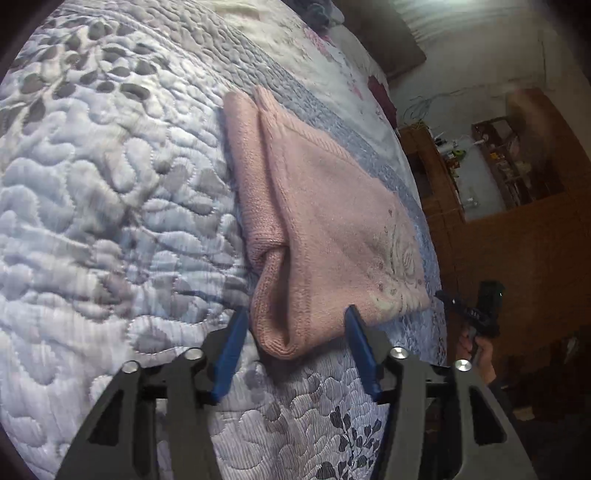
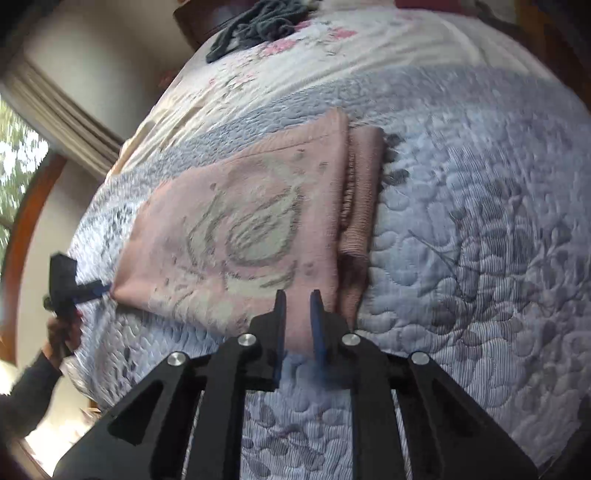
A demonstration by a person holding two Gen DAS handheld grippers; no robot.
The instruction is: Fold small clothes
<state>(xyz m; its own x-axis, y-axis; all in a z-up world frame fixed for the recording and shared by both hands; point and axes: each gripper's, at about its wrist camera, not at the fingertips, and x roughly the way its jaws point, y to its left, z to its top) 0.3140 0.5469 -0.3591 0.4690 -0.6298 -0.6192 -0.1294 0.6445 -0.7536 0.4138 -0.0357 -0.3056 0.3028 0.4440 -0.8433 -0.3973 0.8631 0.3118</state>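
Observation:
A pink knit sweater [image 1: 325,206] lies folded on the quilted bedspread [image 1: 110,184], one sleeve tucked along its left side. My left gripper [image 1: 295,317] is open, and its blue fingers [image 1: 236,332] straddle the sweater's near rounded corner. In the right wrist view the sweater [image 2: 229,229] shows a grey flower pattern, with the sleeve fold on its right. My right gripper [image 2: 298,299] has its fingers drawn to a narrow gap with the sweater's near edge between them. A hand holds the left gripper [image 2: 98,288] at the sweater's left corner. The right gripper [image 1: 445,296] shows beside the sweater's right corner.
A dark grey garment [image 2: 258,22] lies at the head of the bed by a brown pillow [image 1: 391,40]. A wooden cabinet [image 1: 517,240] stands past the bed's right edge. A window with a curtain [image 2: 22,158] is on the other side.

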